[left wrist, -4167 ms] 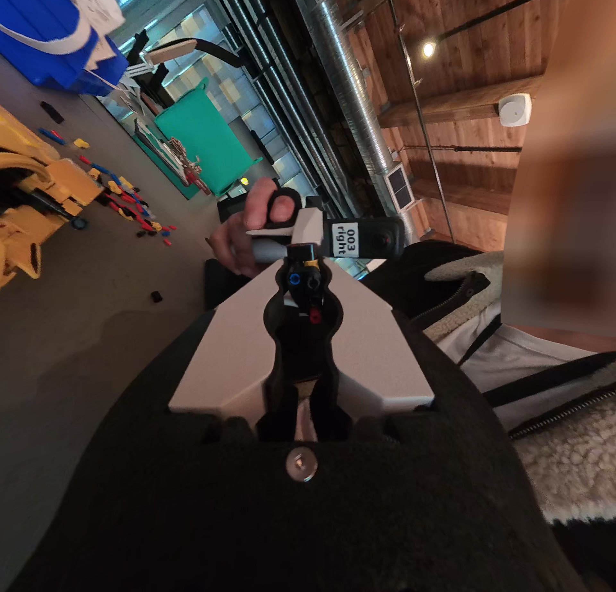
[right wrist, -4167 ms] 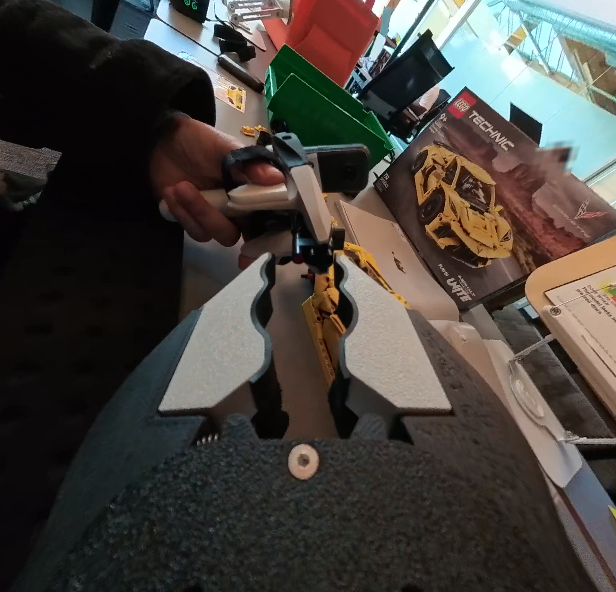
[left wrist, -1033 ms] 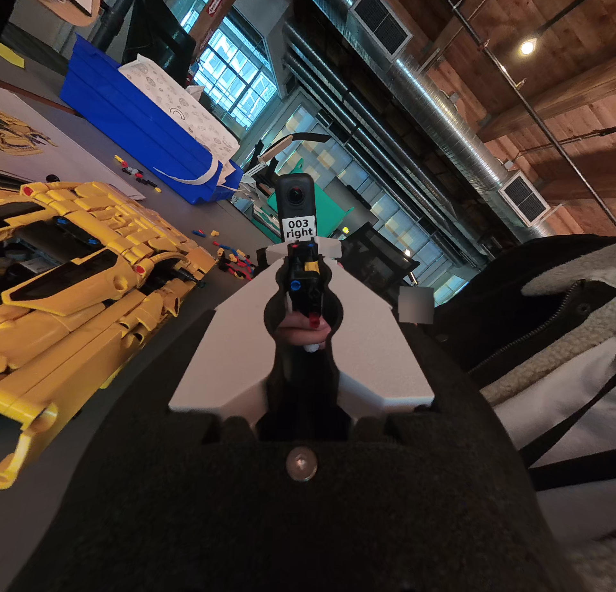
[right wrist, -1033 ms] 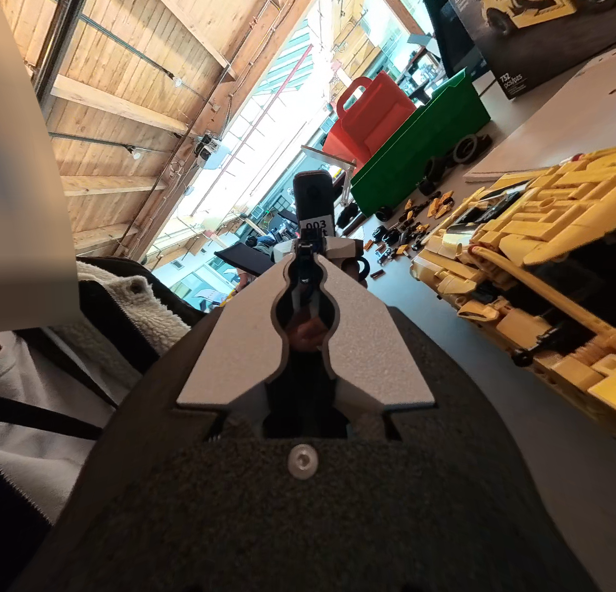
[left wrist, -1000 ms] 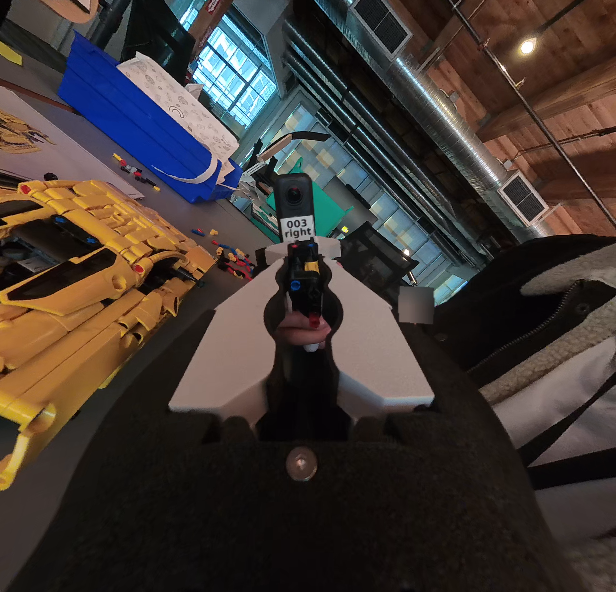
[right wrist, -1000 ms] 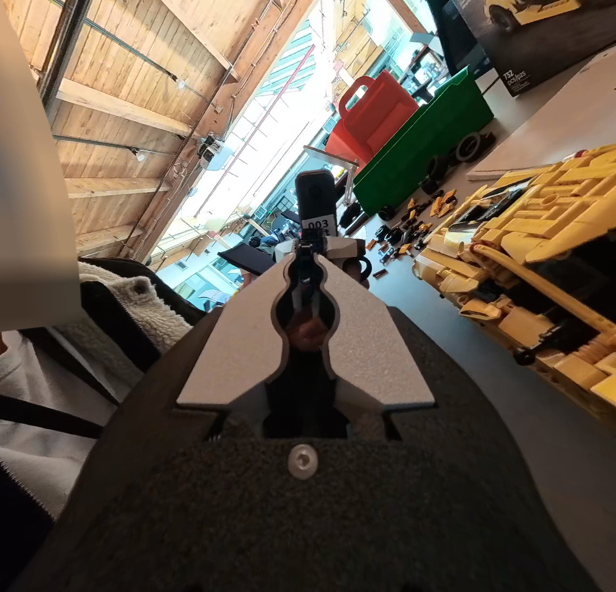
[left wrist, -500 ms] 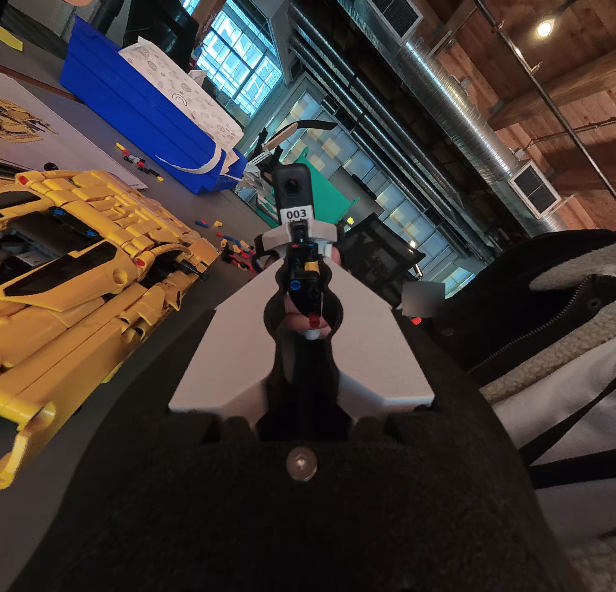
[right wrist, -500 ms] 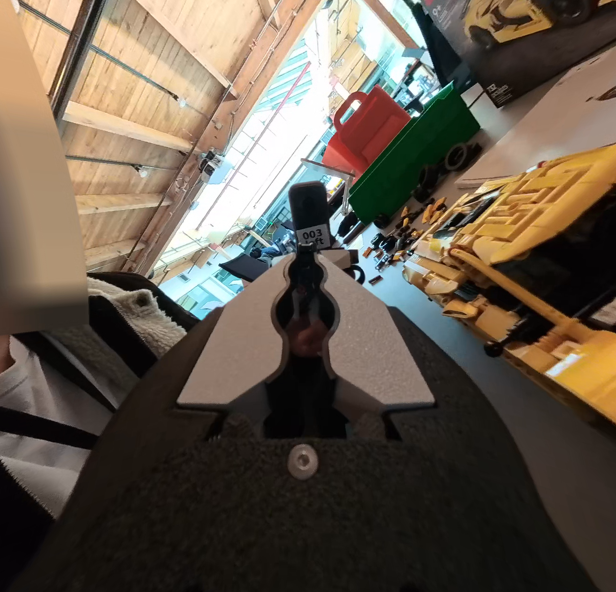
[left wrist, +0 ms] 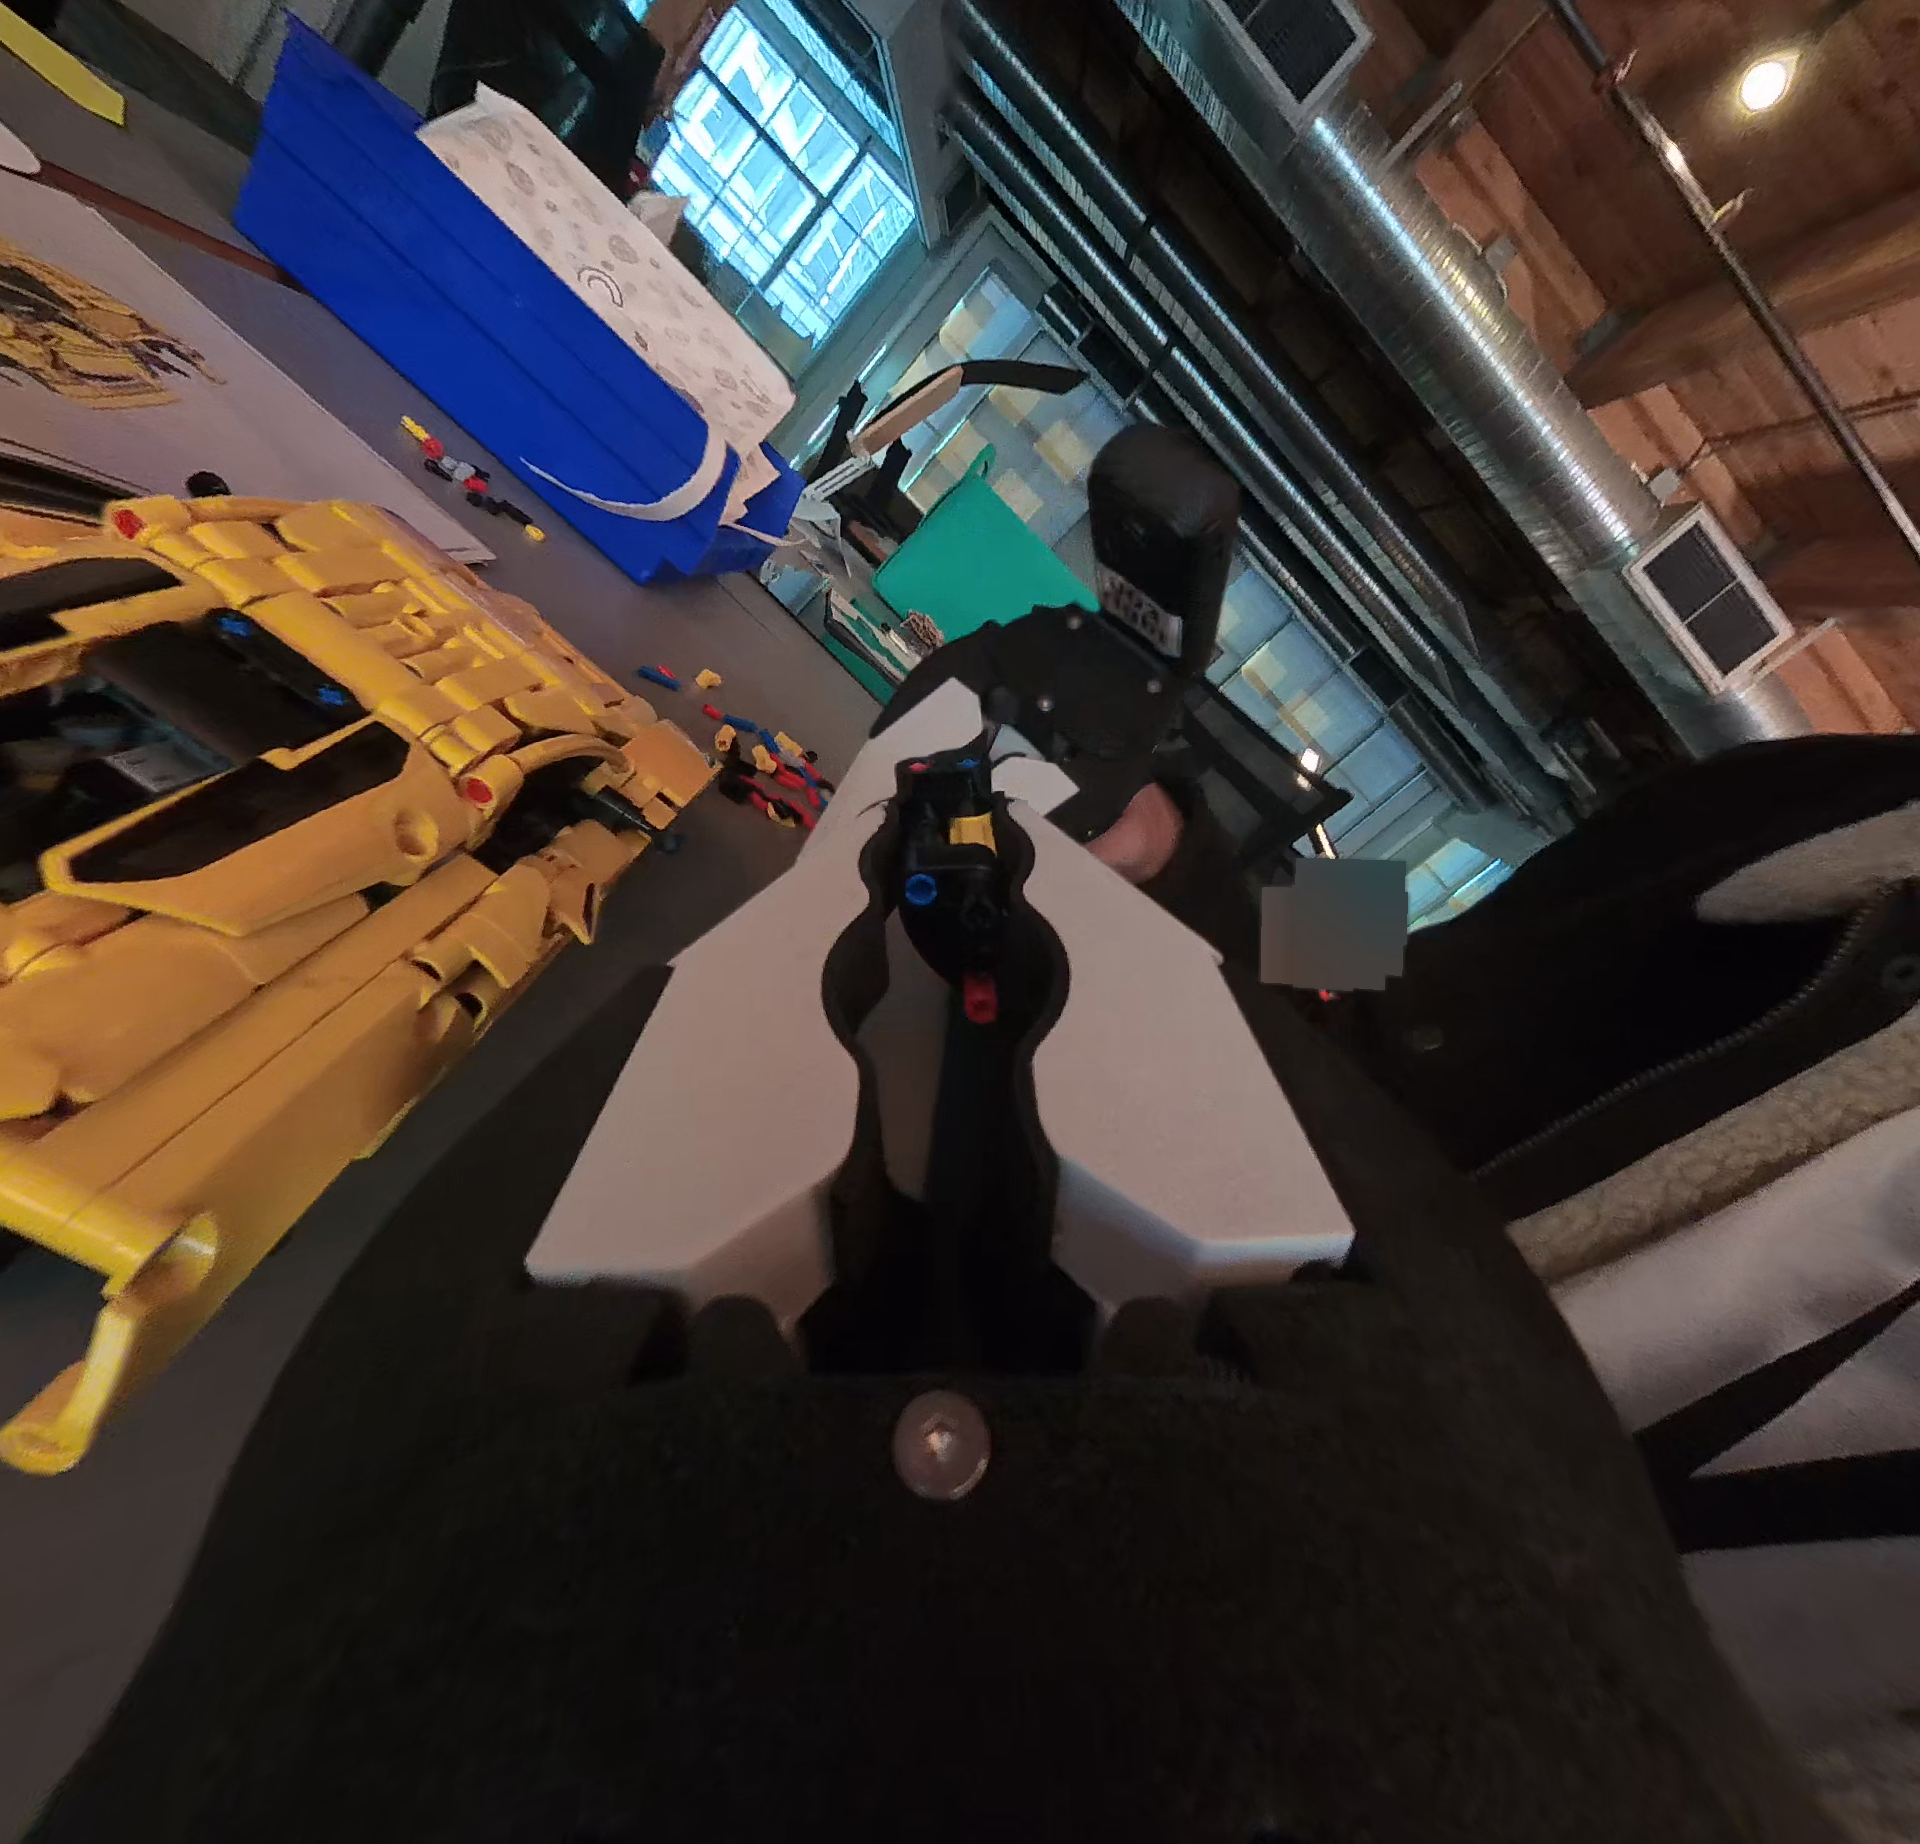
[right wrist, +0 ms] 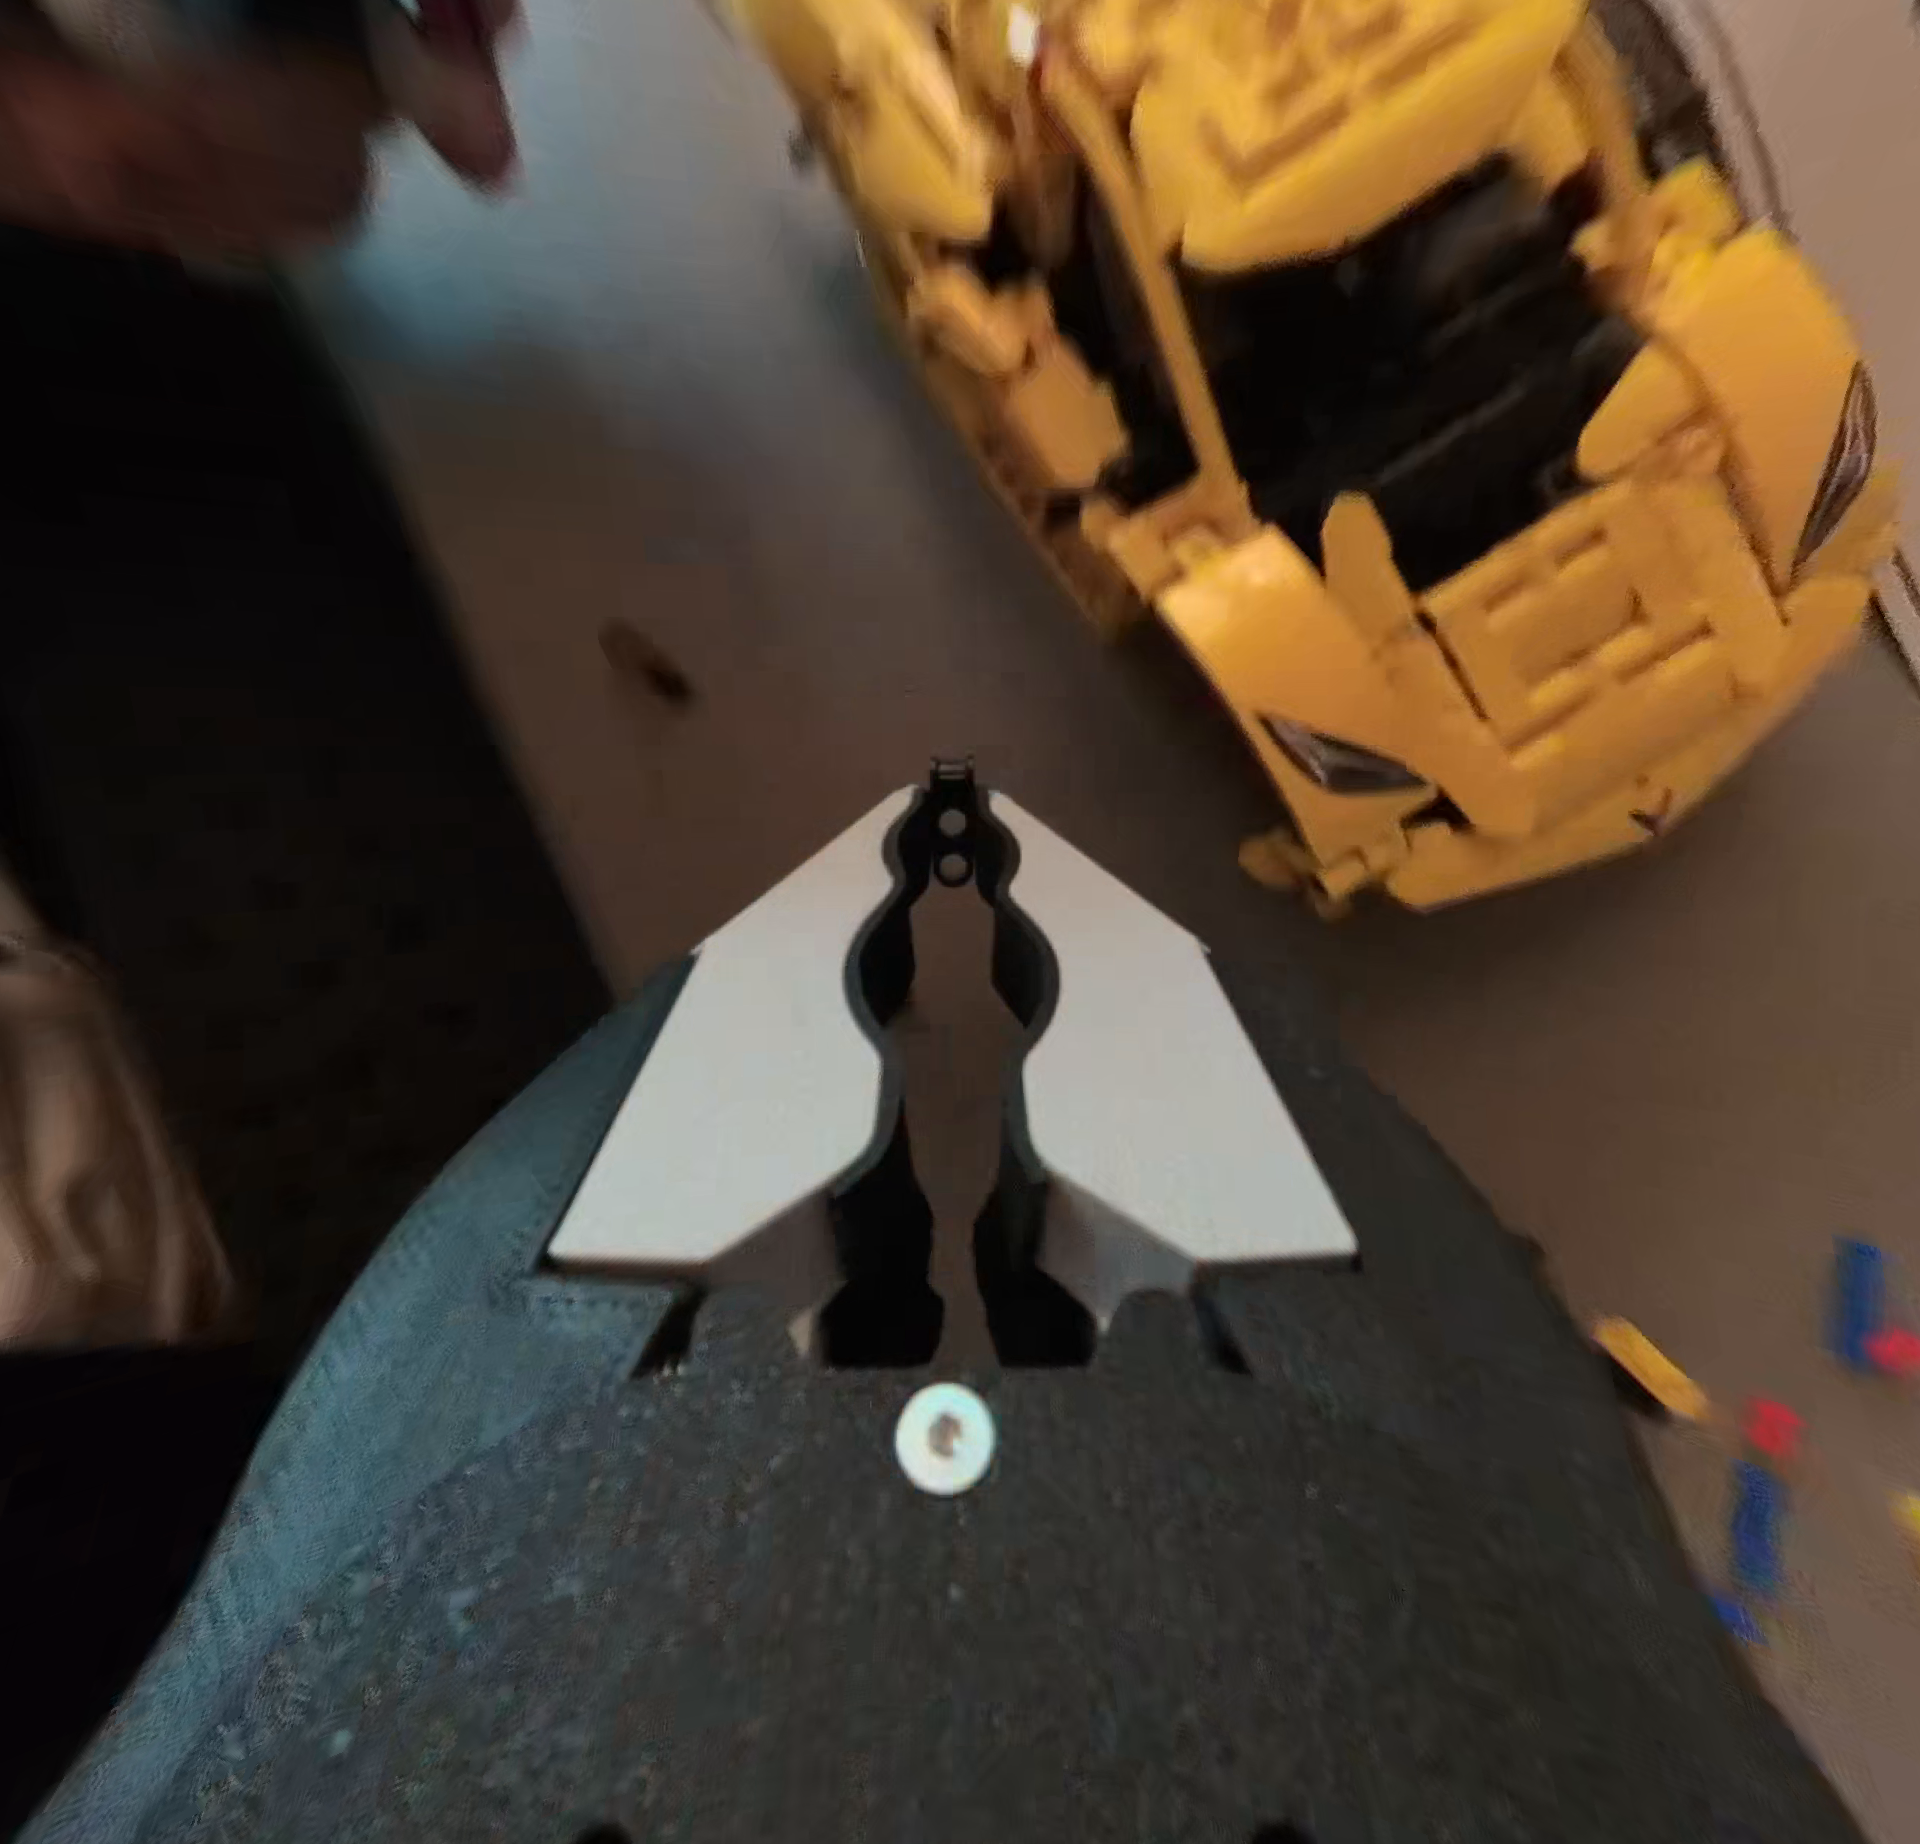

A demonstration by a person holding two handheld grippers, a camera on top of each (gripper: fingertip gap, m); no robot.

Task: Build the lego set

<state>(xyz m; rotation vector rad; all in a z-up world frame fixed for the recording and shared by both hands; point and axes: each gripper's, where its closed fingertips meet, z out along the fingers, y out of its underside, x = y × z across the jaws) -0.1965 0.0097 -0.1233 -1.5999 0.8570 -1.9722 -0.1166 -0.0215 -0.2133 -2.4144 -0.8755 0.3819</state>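
Note:
My left gripper [left wrist: 951,807] is shut on a small black lego sub-assembly [left wrist: 951,885] with blue, yellow and red pins, held in the air. The black body of the right gripper [left wrist: 1081,693] shows just beyond it, turned aside. My right gripper [right wrist: 949,807] is shut on a small black piece with two holes [right wrist: 951,849] and points down at the grey table [right wrist: 727,444]. The yellow lego car [right wrist: 1403,444] lies up and to the right of it; this view is blurred. The car also shows at the left of the left wrist view [left wrist: 260,807].
Loose blue, red and yellow pieces lie on the table [right wrist: 1766,1431] and beyond the car [left wrist: 758,755]. A blue bin [left wrist: 468,319] stands at the back. A small dark piece [right wrist: 644,662] lies ahead of the right gripper. A dark sleeve [right wrist: 156,547] fills the left. My right fingertips sit around 12 centimetres from my left ones.
My right gripper has swung away from the left gripper and down toward the table, with the small black piece in it. My left gripper has barely moved.

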